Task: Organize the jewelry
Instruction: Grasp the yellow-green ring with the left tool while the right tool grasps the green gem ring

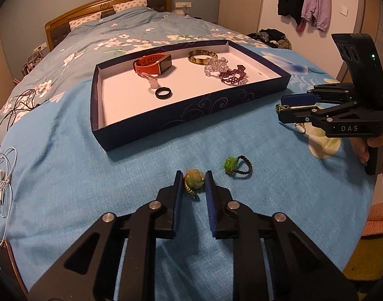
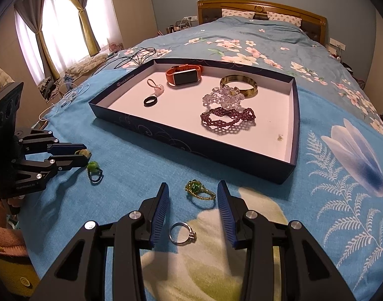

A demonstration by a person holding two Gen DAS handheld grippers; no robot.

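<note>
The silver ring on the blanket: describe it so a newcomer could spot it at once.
Start at the dark blue tray on the bed, then come toward the right gripper. Between its fingers lie two rings; the silver ring is the nearer one, a plain thin metal band with a small clear stone, unlike the beaded green ring beyond it.

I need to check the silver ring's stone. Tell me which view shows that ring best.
The right wrist view: the silver ring lies close and whole between the open fingers. The left wrist view shows only a small part below the right gripper.

Premises are presenting as a home bedroom: a bed (image 2: 254,42) with wooden headboard (image 2: 261,6) and floral quilt is filling the room, curtains (image 2: 53,27) are hanging at the window, jackets (image 1: 306,2) are hanging on the wall.
</note>
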